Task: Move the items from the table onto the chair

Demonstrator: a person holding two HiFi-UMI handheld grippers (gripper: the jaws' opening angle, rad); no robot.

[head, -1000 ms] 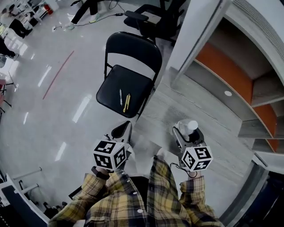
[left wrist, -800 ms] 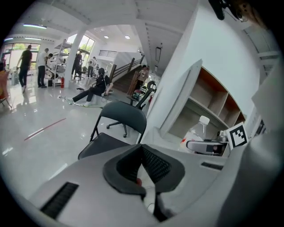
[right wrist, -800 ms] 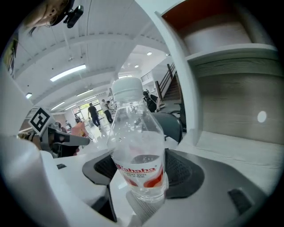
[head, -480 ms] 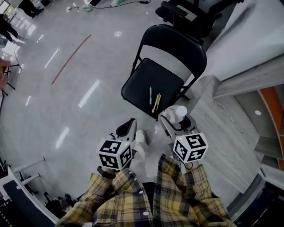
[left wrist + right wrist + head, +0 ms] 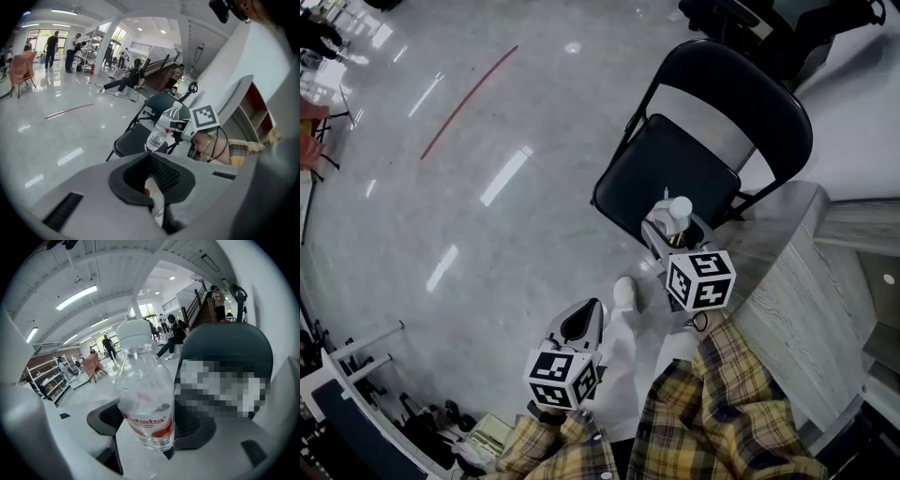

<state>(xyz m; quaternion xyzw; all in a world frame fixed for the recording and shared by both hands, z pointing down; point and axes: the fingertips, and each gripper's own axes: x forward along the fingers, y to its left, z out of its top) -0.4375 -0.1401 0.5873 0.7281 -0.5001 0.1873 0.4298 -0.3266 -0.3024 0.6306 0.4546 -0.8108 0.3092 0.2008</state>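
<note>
A clear water bottle [image 5: 679, 212] with a white cap stands upright between the jaws of my right gripper [image 5: 670, 227], which is shut on it. The bottle hangs over the front right part of the black folding chair's seat [image 5: 661, 164]. In the right gripper view the bottle [image 5: 143, 394] fills the middle between the pads, with the chair back [image 5: 225, 345] behind it. My left gripper [image 5: 584, 321] is shut and empty, lower and to the left, over the floor. From the left gripper view [image 5: 151, 161] I see the bottle [image 5: 161, 130] and the chair [image 5: 136, 140] ahead.
The grey wood-grain table [image 5: 787, 281] runs along the right, close to the chair. A white shoe [image 5: 623, 292] is on the glossy floor [image 5: 487, 234] between the grippers. A metal rack [image 5: 352, 375] stands at the lower left. People [image 5: 51, 49] are far off.
The right gripper has carried the bottle from above the table over to the chair seat. The left gripper has dropped back toward the lower left. The pens on the seat are now hidden behind the right gripper.
</note>
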